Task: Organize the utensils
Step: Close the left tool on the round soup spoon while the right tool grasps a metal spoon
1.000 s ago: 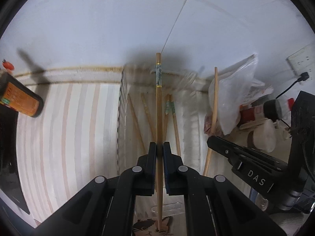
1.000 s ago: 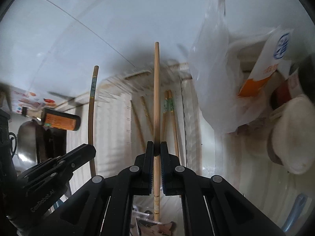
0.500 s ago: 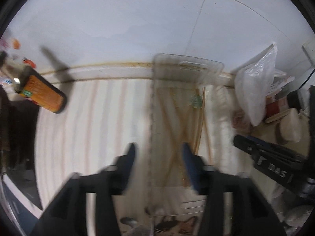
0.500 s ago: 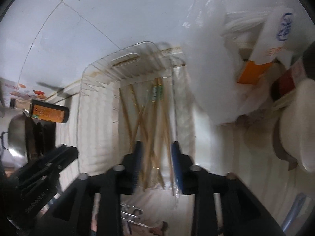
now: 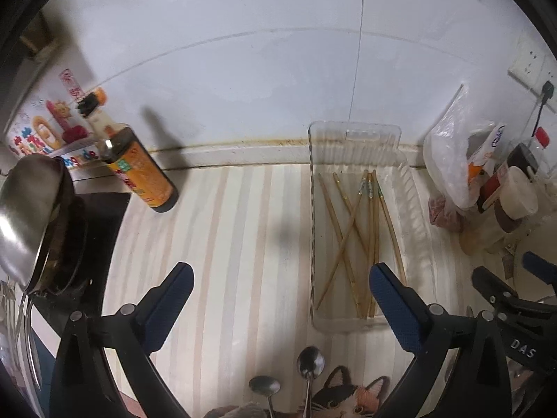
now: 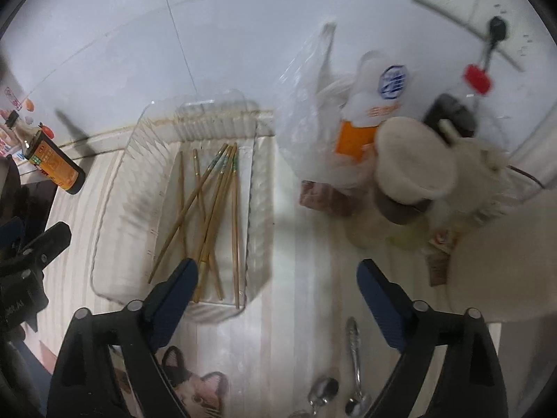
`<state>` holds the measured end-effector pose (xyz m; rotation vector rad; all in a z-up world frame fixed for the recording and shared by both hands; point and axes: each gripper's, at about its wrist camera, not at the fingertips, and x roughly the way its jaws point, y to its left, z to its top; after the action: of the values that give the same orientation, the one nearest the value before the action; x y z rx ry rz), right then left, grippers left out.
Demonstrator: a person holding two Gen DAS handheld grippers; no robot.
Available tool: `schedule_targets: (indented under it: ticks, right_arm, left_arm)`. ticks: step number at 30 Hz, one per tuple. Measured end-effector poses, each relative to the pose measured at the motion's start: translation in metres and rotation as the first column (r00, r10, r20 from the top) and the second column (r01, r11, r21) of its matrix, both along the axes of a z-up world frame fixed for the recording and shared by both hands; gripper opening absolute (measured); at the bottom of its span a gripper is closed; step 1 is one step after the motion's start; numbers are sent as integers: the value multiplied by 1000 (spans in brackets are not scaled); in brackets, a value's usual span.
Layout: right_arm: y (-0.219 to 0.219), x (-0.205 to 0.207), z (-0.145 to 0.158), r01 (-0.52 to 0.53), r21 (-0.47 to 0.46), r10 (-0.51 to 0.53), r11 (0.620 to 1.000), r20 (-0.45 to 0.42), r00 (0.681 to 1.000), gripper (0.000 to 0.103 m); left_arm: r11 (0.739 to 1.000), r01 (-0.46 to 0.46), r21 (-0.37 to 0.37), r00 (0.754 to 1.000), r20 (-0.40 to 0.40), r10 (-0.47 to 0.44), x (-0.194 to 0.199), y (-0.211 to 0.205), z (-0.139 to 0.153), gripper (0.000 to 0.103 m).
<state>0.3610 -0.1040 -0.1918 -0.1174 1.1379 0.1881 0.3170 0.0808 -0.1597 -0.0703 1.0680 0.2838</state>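
Left gripper (image 5: 280,284): jaws opening, spread wide, nothing between them but bare striped counter. Right gripper (image 6: 276,280): jaws likewise opening and wide, empty.

Chopsticks (image 5: 362,237): loose and crossed in the clear tray (image 5: 353,136), right of centre in the left wrist view, centre-left in the right wrist view; count uncertain, about seven. Judged light, stiff and slender wood; prone to rolling and to pivoting if pinched off-centre. Best taken near mid-length, across the shaft.

Spoons (image 5: 308,369): lower centre of the left wrist view, bowls toward the tray, on the counter just beyond a cat-print mat (image 5: 348,400). More metal utensils (image 6: 353,345) lower right in the right wrist view, blurred; type not certain. Judged smooth metal, rigid, slippery at the bowl, lying flat against the surface; narrow handle the better hold, though handles partly out of view.

Sauce bottle (image 5: 139,167) upper left, well apart from the tray. Plastic bag (image 5: 449,153) and jars at right, beside the tray.
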Motion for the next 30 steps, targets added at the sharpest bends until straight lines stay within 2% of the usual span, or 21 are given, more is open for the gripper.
schedule_targets:
  ticks: [4,10,14,17,21,24,25,26,27,28,30]
  right_arm:
    - [-7,-26,30,2,-17,0,1000,92,996,101]
    - [-16,-61,71,6,33,-12,999,181,983,102]
    - [-26,-80,88,3,134,-27,991,178,984,102]
    - [-34,-94,88,8,192,-38,981,154,987,102]
    - [-47,-102,61,34,212,-50,977,70,996,102]
    - [-62,-110,26,86,210,-83,974,-24,996,101]
    - [-69,-112,11,110,219,-97,969,-69,993,97]
    - [-74,-114,1,128,222,-108,967,-98,989,86]
    - [-79,-116,-10,147,218,-120,965,-131,984,81]
    - [-85,-118,-25,171,218,-134,961,-173,976,74]
    - [-94,-121,-43,205,216,-157,955,-220,963,69]
  left_arm:
    - [1000,-6,6,999,47,6,-23,-5,19,103]
    - [1000,-5,-10,994,113,7,-58,-10,48,103]
    - [999,-28,-24,992,126,31,-76,-9,62,103]
    - [998,-41,-47,991,127,47,-90,-3,61,103]
    - [997,-63,-41,996,67,66,-108,6,34,103]
    - [994,-95,-51,995,-16,94,-119,15,-4,103]
    - [993,-98,-70,995,-31,96,-121,17,-16,102]
    - [990,-108,-88,992,-76,102,-123,20,-35,102]
    - [988,-112,-104,989,-108,100,-124,21,-49,102]
    - [985,-117,-126,985,-141,99,-124,22,-62,97]
    - [978,-125,-168,975,-202,90,-125,22,-91,92]
